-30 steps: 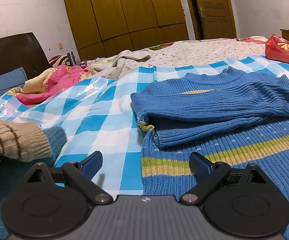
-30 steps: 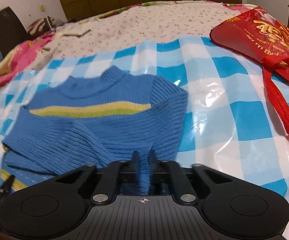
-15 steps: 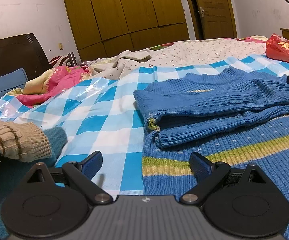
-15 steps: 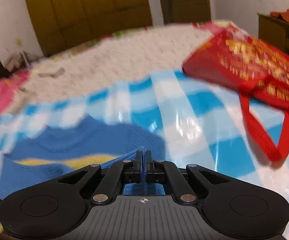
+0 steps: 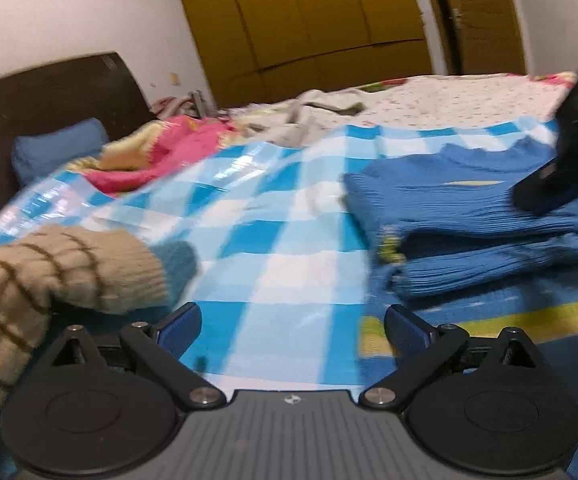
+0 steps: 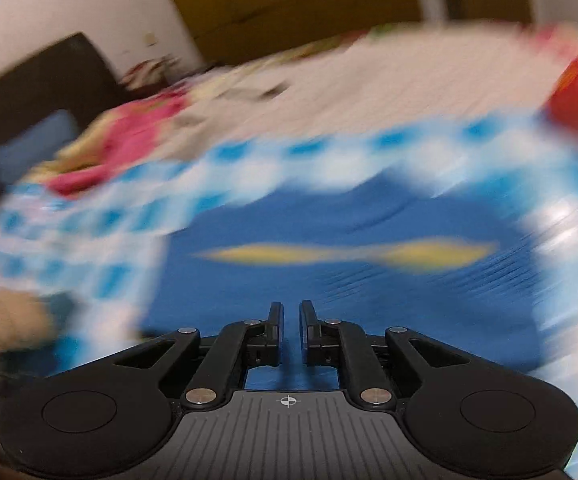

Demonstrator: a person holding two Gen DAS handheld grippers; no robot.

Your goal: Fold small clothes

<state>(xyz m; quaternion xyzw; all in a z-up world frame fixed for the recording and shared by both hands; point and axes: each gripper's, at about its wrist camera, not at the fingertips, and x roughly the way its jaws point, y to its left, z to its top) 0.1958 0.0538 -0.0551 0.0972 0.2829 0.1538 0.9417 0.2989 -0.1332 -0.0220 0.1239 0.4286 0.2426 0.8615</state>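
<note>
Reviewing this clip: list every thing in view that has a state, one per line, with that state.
blue sweater: flat, both sleeves folded across chest.
left hand-held gripper: open, empty.
right hand-held gripper: jaws opening, nothing between them.
striped beige knit: crumpled, unfolded.
wardrobe doors: closed.

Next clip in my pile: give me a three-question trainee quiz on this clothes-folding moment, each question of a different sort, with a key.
1. True or false: the left gripper has its jaws spread wide with only the blue-and-white checked plastic sheet showing between them.
2. Multiple choice: the blue ribbed knit sweater with a yellow stripe lies on A) the dark wooden headboard, B) the checked sheet, C) the floor.
3. Fill in: in the left wrist view, the beige knit garment with brown stripes lies at the ___ edge of the picture.

Key: 1 true. 2 B. 3 left.
</note>
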